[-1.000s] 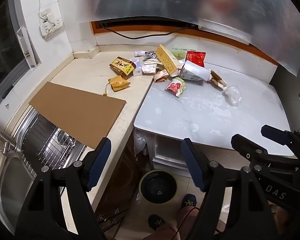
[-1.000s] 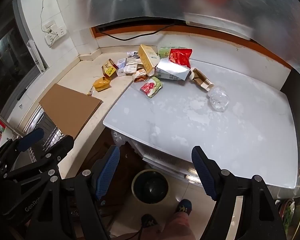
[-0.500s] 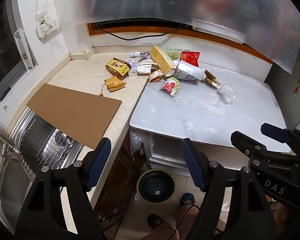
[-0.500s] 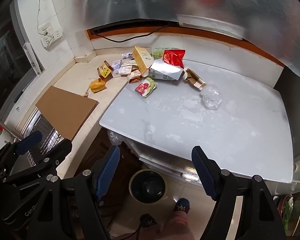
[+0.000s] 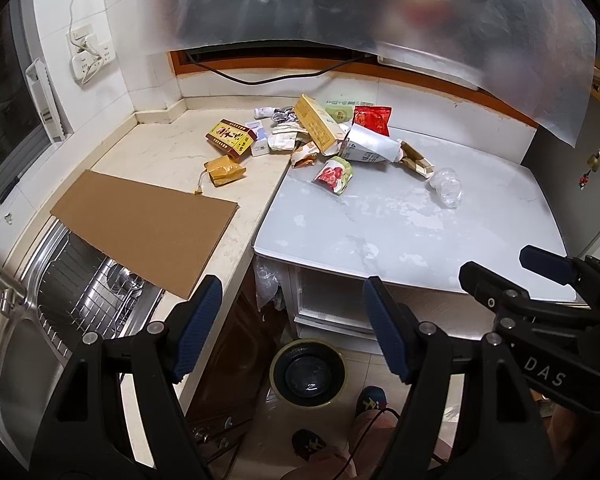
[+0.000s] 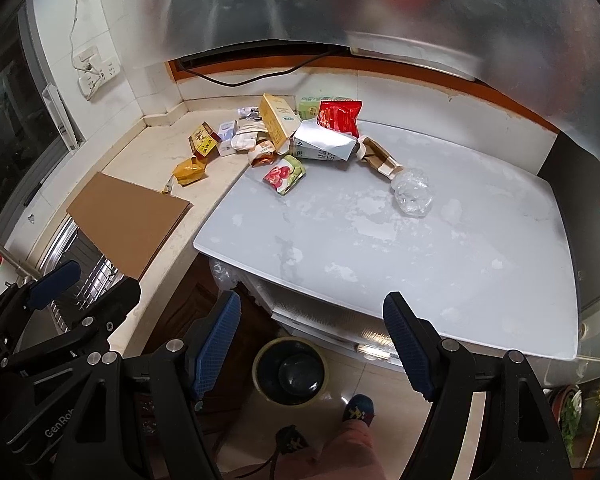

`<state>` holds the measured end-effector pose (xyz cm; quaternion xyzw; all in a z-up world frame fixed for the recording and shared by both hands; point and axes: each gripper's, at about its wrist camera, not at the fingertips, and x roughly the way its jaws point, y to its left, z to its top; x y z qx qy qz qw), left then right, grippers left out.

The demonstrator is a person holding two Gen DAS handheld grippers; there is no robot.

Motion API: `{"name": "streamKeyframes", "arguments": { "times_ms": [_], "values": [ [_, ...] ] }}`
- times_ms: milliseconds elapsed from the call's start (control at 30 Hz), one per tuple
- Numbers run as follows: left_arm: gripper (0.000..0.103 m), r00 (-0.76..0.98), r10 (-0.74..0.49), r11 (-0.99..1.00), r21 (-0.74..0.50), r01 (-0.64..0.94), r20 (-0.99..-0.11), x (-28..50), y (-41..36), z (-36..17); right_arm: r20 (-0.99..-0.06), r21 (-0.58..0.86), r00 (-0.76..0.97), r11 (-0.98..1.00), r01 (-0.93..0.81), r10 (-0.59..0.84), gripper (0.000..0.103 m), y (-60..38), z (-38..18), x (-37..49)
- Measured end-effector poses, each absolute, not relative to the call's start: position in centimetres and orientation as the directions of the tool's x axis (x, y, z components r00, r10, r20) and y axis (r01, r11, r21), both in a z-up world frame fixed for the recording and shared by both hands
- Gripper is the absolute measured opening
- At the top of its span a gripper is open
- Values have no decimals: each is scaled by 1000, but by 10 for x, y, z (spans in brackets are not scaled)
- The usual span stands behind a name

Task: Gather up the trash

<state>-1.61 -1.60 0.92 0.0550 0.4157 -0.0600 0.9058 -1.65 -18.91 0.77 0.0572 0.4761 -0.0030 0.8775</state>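
Note:
A heap of trash lies at the far corner where counter meets white table: a red-yellow box, a yellow pouch, a tall yellow carton, a silver milk carton, a red bag, a strawberry packet and a crumpled clear plastic. The same heap shows in the right wrist view, with the milk carton and clear plastic. A round bin stands on the floor below; it also shows in the right wrist view. My left gripper and right gripper are open, empty, above the bin.
A brown cardboard sheet lies over the steel sink on the beige counter. The white table juts out on the right. A black cable runs along the back wall. The person's feet stand beside the bin.
Both grippers have drawn back and risen a little from the counter, so the trash heap looks smaller and farther away. Both stay open and empty.

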Motion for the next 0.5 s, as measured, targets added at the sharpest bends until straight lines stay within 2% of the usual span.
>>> {"name": "streamKeyframes", "arguments": {
  "times_ms": [500],
  "values": [
    [70,639,-58,987,50,150,-767,-25,-3,10,-832,100,552,993,58,52,76,-181,11,-21]
  ]
}}
